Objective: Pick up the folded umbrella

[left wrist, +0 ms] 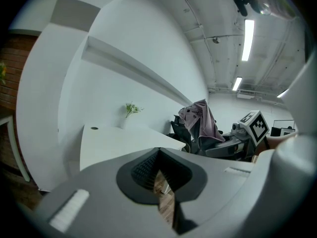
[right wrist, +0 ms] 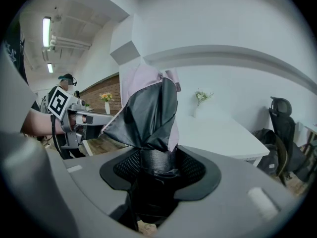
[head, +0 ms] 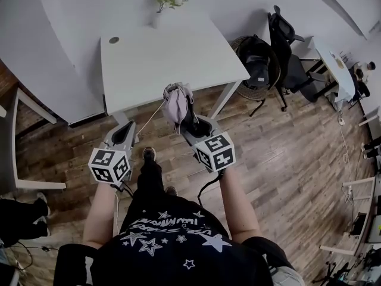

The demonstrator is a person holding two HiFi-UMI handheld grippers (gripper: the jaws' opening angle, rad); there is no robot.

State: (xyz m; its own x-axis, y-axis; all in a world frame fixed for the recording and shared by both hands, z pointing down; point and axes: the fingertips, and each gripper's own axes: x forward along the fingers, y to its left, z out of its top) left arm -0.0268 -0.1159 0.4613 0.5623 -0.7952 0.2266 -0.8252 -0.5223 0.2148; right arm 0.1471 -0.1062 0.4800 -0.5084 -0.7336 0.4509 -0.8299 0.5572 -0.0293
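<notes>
in front of the white table [head: 166, 52], above the wood floor [head: 286, 159]: grips the folded umbrella [head: 177, 103] in the right gripper [head: 189, 119], jaws clamped round its dark lower part, pinkish-grey fabric bunched upright above the pads. holds it off the tabletop, just beside the near edge. carries the left gripper [head: 123, 137] alongside, well apart from the umbrella, jaws pressed together on nothing. farther back, at the table's far edge, a vase of flowers [head: 159, 8].

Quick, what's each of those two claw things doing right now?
Left gripper: closed, empty.
Right gripper: closed on the folded umbrella.
</notes>
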